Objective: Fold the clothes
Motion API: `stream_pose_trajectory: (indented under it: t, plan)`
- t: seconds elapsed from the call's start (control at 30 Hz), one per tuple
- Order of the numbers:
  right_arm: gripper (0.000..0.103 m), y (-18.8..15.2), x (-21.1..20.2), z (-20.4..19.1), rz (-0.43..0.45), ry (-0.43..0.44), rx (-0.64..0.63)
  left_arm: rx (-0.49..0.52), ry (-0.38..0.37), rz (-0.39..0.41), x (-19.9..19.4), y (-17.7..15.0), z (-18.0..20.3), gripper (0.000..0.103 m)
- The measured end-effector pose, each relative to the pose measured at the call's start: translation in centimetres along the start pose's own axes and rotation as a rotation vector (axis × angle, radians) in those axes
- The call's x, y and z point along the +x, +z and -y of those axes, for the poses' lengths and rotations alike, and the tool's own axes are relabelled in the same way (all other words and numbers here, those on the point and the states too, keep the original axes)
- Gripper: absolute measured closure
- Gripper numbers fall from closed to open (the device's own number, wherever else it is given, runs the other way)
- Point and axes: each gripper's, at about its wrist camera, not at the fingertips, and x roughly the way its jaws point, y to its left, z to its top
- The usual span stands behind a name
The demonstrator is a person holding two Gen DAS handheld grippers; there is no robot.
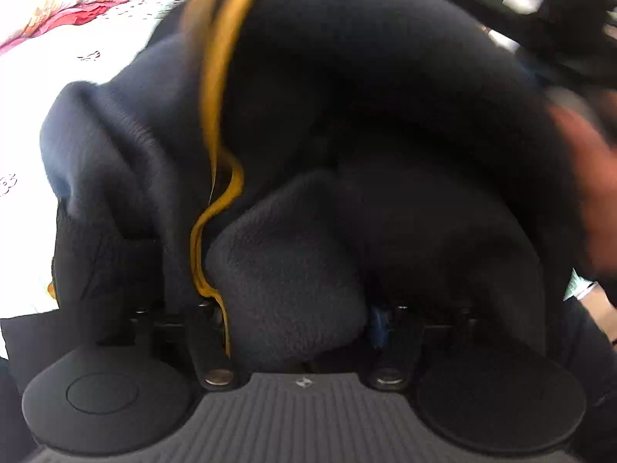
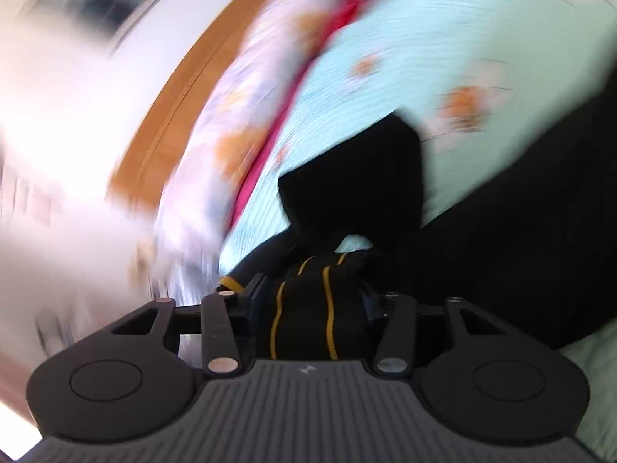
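The dark navy garment (image 1: 347, 96), soft and fleecy with a mustard-yellow piping, bulges in thick rounded folds over the left gripper (image 1: 293, 301), whose jaws are clamped on a fat wad of it; the right gripper (image 2: 312, 301) pinches a ribbed cuff (image 2: 304, 308) with thin yellow stripes between its pads; beyond, blurred, lies a pale blue bedsheet (image 2: 443, 38) with orange flower prints.

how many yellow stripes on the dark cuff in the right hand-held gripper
2 on the ribbed cuff: one left of its middle, one right of it, both running lengthwise. Fabric folds may hide more. A separate yellow band shows further left.
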Motion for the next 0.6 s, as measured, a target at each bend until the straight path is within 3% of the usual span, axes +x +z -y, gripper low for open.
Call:
stream_pose_trajectory:
  t: [0.07, 0.17, 0.4, 0.5, 0.6]
  plan:
    - [0.056, -2.8, 1.1, -4.3, -0.082, -0.052, -0.222, -0.027, -0.02, 0.011, -0.4, -0.3, -0.6, 0.039]
    - [0.056, -5.7, 0.6, -5.9, -0.076, -0.073, -0.296, 0.013, -0.014, 0.01, -0.7, -0.8, -0.2, 0.039]
    - [0.06, -5.3, -2.9, -1.1, 0.046, 0.044, 0.037, -0.054, -0.075, 0.037, -2.0, -0.7, -1.8, 0.04]
    - [0.062, -5.8, -3.8, 0.4, 0.065, 0.089, 0.129, -0.1, -0.09, 0.039, -2.1, -1.0, -2.3, 0.041]
    - [0.063, -6.1, -4.3, 1.7, 0.08, 0.125, 0.202, -0.082, -0.077, 0.026, -2.3, -0.8, -2.2, 0.044]
